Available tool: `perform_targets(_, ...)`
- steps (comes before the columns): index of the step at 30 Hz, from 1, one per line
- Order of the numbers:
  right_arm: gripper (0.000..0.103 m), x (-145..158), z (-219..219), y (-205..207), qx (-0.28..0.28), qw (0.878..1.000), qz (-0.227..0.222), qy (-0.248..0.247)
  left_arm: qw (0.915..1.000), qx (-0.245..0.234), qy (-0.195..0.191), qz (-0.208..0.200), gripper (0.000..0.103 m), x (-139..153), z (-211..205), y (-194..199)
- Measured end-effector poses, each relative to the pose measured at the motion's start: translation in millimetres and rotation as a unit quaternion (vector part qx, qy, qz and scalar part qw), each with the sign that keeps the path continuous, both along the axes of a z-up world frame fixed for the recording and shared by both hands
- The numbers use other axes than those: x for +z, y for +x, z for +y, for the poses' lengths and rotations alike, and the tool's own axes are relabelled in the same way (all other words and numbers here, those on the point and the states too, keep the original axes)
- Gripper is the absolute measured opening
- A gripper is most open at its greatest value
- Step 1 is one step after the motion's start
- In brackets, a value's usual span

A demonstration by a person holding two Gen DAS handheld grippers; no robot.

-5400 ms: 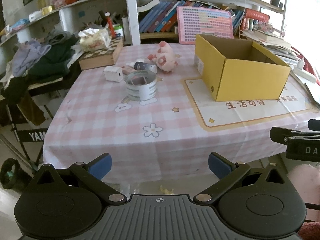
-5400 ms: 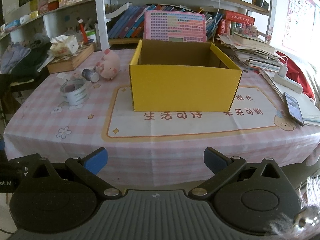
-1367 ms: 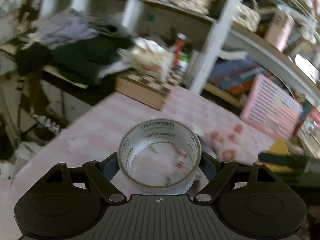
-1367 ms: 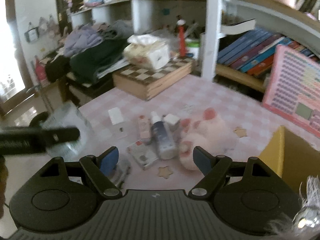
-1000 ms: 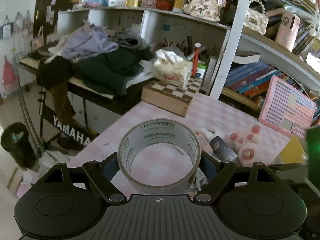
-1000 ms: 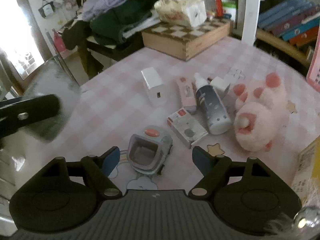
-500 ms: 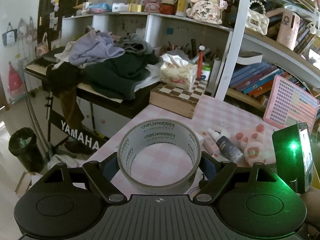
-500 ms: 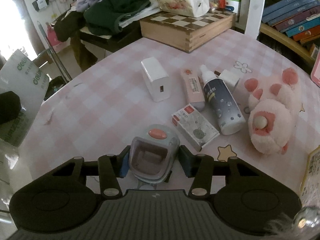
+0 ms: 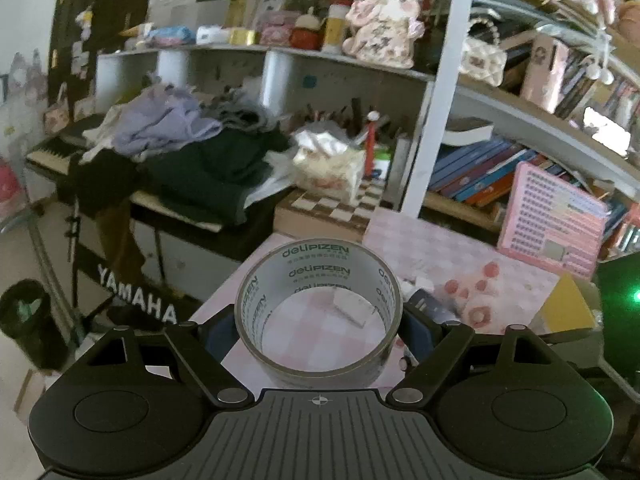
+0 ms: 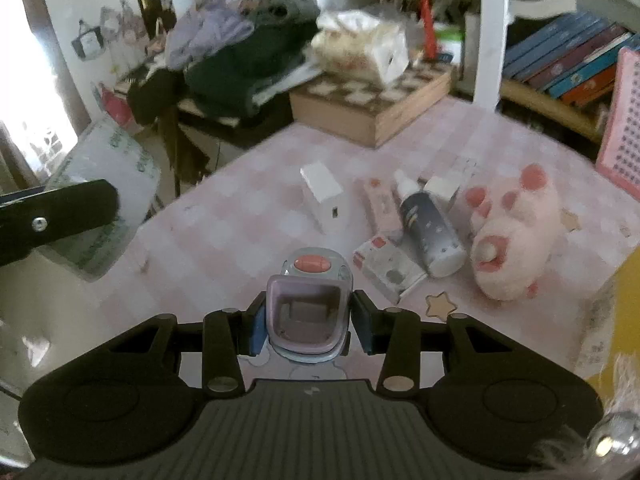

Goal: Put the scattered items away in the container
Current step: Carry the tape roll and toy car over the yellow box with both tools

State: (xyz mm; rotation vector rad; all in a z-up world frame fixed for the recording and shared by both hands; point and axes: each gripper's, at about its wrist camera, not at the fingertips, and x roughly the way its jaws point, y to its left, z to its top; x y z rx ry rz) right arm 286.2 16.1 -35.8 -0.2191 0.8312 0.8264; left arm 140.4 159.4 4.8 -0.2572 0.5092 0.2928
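Observation:
My left gripper (image 9: 318,328) is shut on a clear tape roll (image 9: 320,268), held in the air off the table's left corner. The same roll (image 10: 108,200) shows at the left of the right wrist view. My right gripper (image 10: 308,326) has its jaws closing on a small grey-lilac device with a red button (image 10: 308,280); its blue pads press on both sides of it, just above the pink checked tablecloth (image 10: 240,216). A corner of the yellow box (image 9: 564,308) shows at the right. On the cloth lie a white block (image 10: 324,196), a dark bottle (image 10: 432,228), small packets (image 10: 386,268) and a pink plush pig (image 10: 516,232).
A wooden chessboard box (image 10: 372,108) with a tissue pack (image 10: 360,48) stands at the table's far corner. Behind it rises a white shelf post (image 10: 492,40) with books. Clothes are piled on a keyboard (image 9: 180,152) left of the table.
My right gripper's jaws came in from wide apart onto the small device and rose a little with it. The left gripper keeps the tape roll and has hardly moved.

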Motion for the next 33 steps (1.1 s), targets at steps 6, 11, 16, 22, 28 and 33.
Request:
perform_targets(6, 0.041, 18.6, -15.9, -18.1, -0.022, 0.999, -0.020, 0.011, 0.9991, -0.037, 0.000, -0.019, 0.085, 7.2, -0.4, -5.3)
perform_targets(11, 0.041, 29.3, -26.1, -37.8, -0.040, 0.999, -0.029, 0.016, 0.9974, -0.066, 0.008, -0.029, 0.085, 11.0, -6.1, -17.4)
perform_targets(16, 0.041, 33.7, -30.8, -60.6, -0.053, 0.998, -0.035, 0.015, 0.9954, -0.090, 0.006, -0.031, 0.085, 11.7, -8.7, -31.9)
perform_targets(22, 0.041, 36.6, -43.3, -82.2, -0.091, 0.995, -0.033, 0.016, 0.9927, -0.117, -0.002, -0.028, 0.085, 9.2, -8.2, -45.1)
perform_targets(28, 0.041, 42.3, -58.1, -109.3, -0.121, 0.992, -0.035, 0.007, 0.9886, -0.150, 0.001, -0.008, 0.085, 12.7, -12.3, -57.8)
perform_targets(33, 0.041, 47.1, -80.2, -135.4, -0.160, 0.987, -0.033, 0.000, 0.9822, -0.187, 0.012, -0.008, 0.085, 16.1, -20.2, -68.1)
